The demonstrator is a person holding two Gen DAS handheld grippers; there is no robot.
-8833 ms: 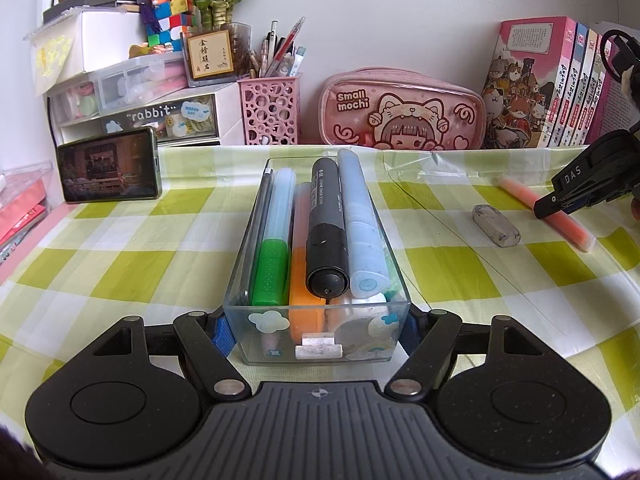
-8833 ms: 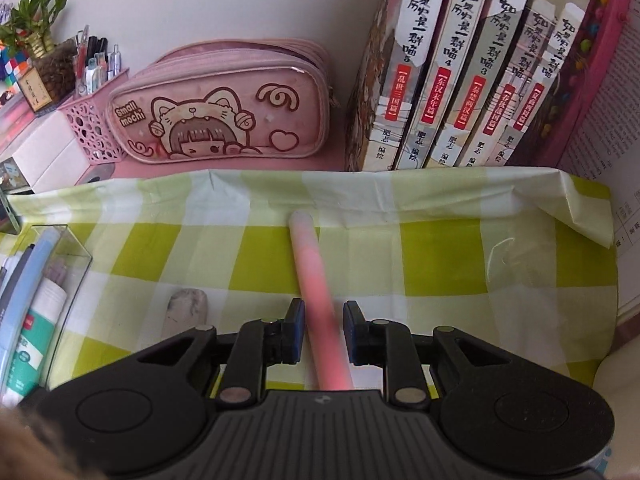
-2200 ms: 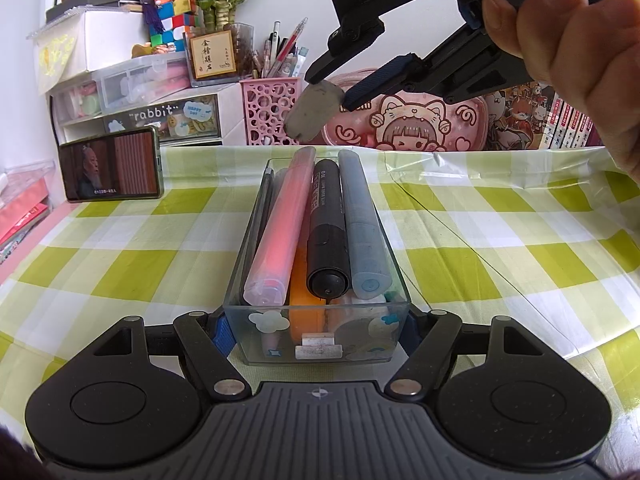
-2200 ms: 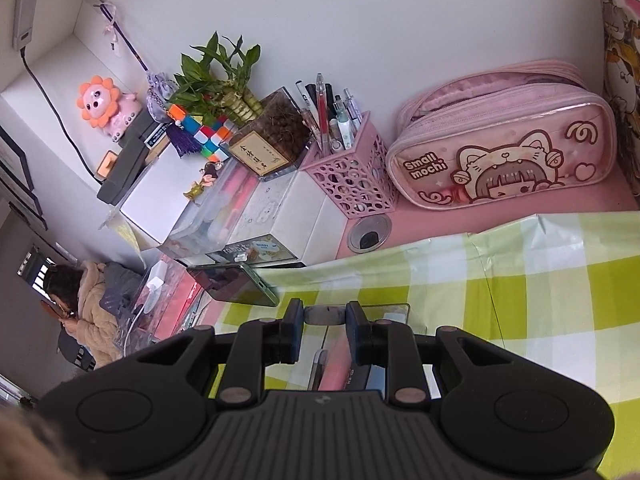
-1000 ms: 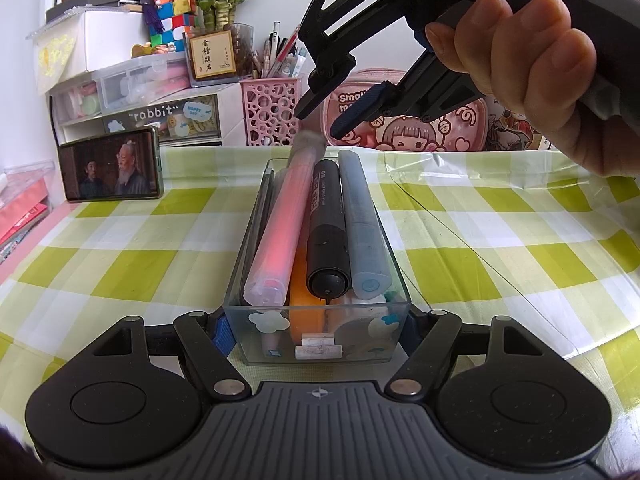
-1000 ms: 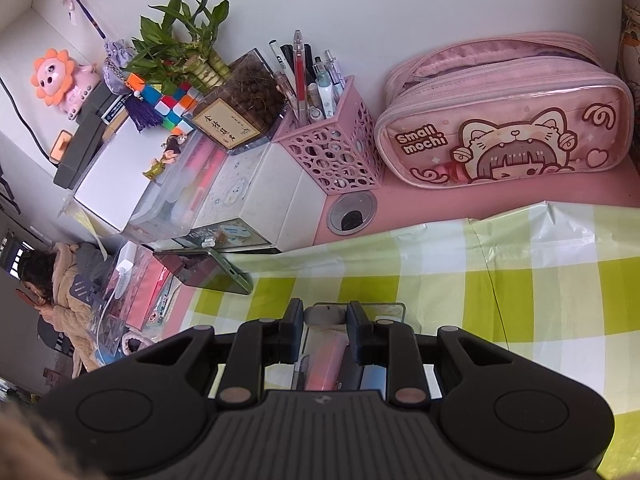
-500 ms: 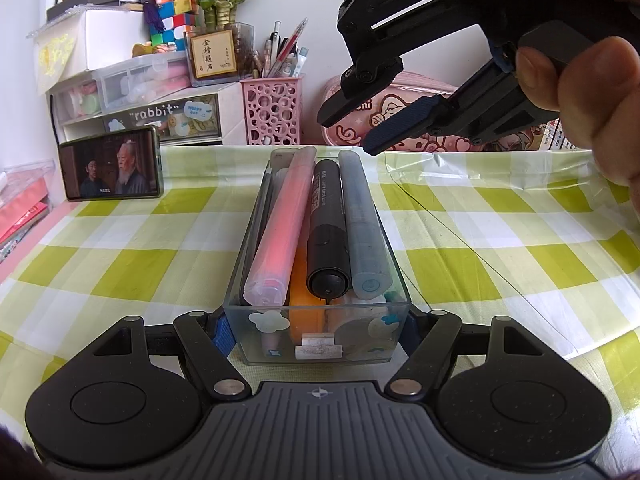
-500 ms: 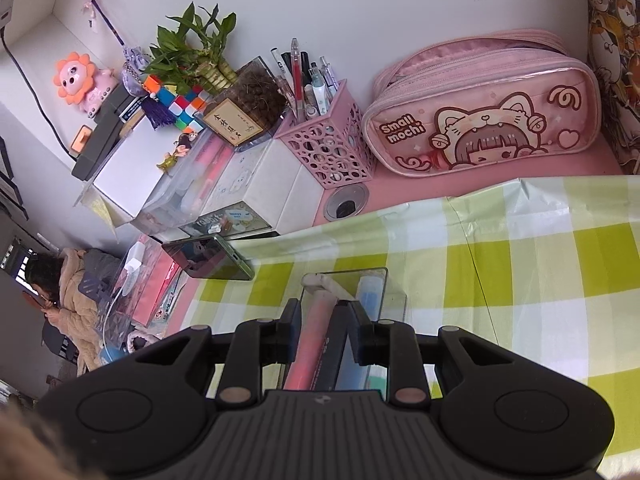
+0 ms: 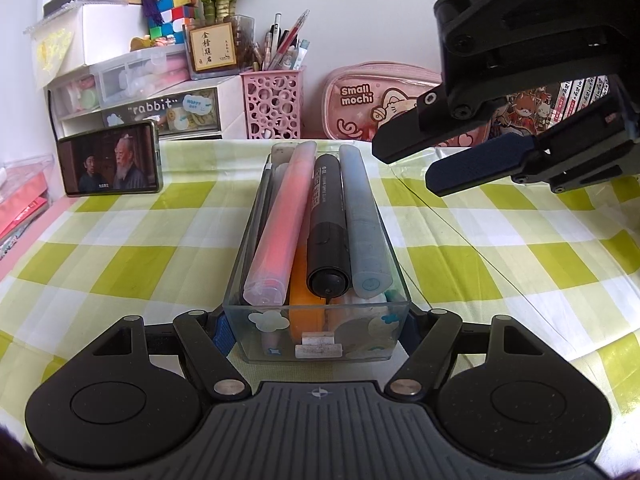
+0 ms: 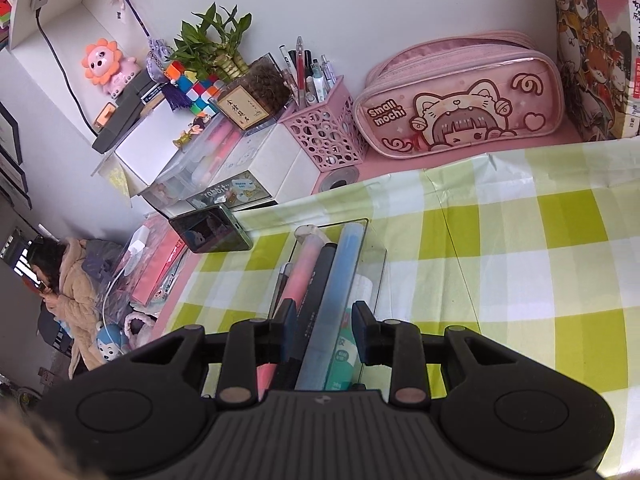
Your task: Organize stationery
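A clear plastic box [image 9: 316, 340] stands on the green checked cloth, and my left gripper [image 9: 316, 328] is shut on its near end, one finger on each side wall. Inside lie a pink highlighter [image 9: 280, 232], a black marker [image 9: 326, 232] and a blue-grey marker [image 9: 362, 232] over other items. A grey eraser [image 9: 282, 150] rests at the far end. My right gripper [image 9: 404, 168] hovers above and to the right of the box [image 10: 376, 256]; its jaws are opening with nothing between them. In the right wrist view that gripper [image 10: 324, 312] looks down on the highlighter [image 10: 308, 264] and eraser [image 10: 306, 232].
A phone [image 9: 110, 158] playing a video leans at the back left. Behind the cloth stand a drawer unit [image 9: 160, 108], a pink pen holder [image 9: 272, 106], a pink pencil case [image 9: 376, 100] and a row of books [image 9: 580, 96]. A person sits far off at the left [image 10: 76, 280].
My right gripper has drawn away to the right from over the box's far end, and its jaws have widened. The eraser now lies in the box. The left gripper and box have kept still.
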